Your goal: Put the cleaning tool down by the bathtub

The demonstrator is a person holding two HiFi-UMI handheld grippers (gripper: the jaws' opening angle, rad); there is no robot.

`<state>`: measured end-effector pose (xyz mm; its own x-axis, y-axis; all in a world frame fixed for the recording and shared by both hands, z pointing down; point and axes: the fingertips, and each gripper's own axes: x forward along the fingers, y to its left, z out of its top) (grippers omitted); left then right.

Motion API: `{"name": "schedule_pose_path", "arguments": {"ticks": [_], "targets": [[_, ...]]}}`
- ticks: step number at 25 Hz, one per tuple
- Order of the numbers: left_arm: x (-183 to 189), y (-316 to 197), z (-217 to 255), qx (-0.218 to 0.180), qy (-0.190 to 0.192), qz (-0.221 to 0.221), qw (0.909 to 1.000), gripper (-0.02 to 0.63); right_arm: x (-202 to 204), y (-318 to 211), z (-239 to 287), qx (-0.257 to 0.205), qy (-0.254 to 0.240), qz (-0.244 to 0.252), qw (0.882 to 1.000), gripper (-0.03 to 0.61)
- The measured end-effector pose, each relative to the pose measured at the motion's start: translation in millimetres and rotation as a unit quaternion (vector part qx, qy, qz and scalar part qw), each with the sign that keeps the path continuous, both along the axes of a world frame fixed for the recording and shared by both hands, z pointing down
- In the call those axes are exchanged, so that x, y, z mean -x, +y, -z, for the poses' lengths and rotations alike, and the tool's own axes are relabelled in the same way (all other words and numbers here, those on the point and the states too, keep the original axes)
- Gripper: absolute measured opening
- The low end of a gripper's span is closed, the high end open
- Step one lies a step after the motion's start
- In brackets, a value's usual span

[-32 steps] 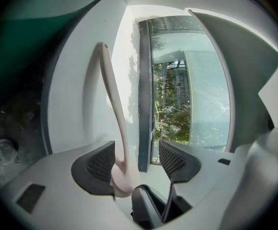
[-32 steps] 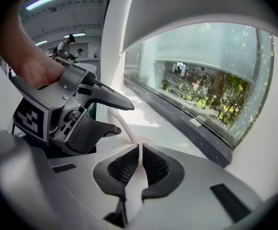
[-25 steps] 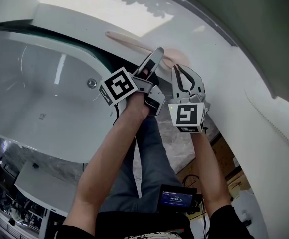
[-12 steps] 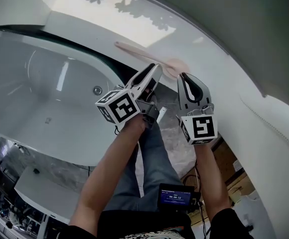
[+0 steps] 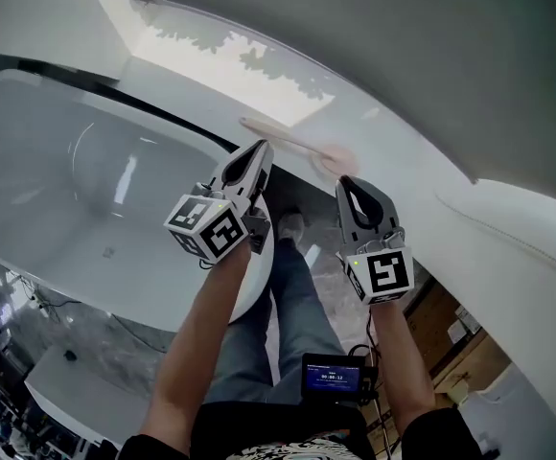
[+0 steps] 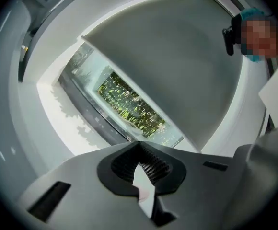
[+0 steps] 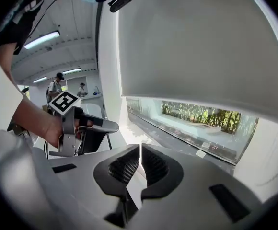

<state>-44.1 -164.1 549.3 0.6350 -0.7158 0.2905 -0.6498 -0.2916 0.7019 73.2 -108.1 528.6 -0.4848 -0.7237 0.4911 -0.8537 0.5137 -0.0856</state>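
The cleaning tool [image 5: 292,142], a pale pink long-handled brush, lies flat on the sunlit white ledge [image 5: 211,75] behind the bathtub [image 5: 77,190]; nothing holds it. My left gripper [image 5: 257,151] hovers just in front of the handle with its jaws shut and nothing between them; in its own view the pads [image 6: 140,145] meet and point up at the window. My right gripper [image 5: 357,184] hangs just below the brush head, also shut and empty [image 7: 140,150]. The left gripper [image 7: 81,128] shows in the right gripper view, held in a hand.
The white oval tub fills the left of the head view. A curved white wall [image 5: 508,228] rises at the right. The person's jeans-clad legs [image 5: 288,305] and a small screen device [image 5: 334,377] are below. Other people [image 7: 57,85] stand far off.
The left gripper's jaws, wide open near the brush handle a second ago, have closed on nothing. Both grippers have drawn back a little from the brush, which stays on the ledge.
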Motion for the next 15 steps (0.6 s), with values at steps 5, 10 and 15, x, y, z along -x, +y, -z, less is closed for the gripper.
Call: {"name": "schedule_pose_path", "arguments": {"ticks": [5,10,15], "targets": [[27.1,15.7,68.9,-0.107,-0.118,-0.033,0.9867,0.017,-3.7,11.8,48.4,-0.012,-0.003,-0.030,0.999,0.035],[57.0,24.4,174.9,-0.231,-0.231,-0.073,0.9424,0.017,8.9,20.4,126.0,-0.018,0.000,-0.063,0.998,0.035],[67.8,30.7,226.5,-0.260,-0.292,-0.106,0.9142,0.017,18.3,30.0,177.5,-0.036,0.004,-0.078,0.996,0.035]]}}
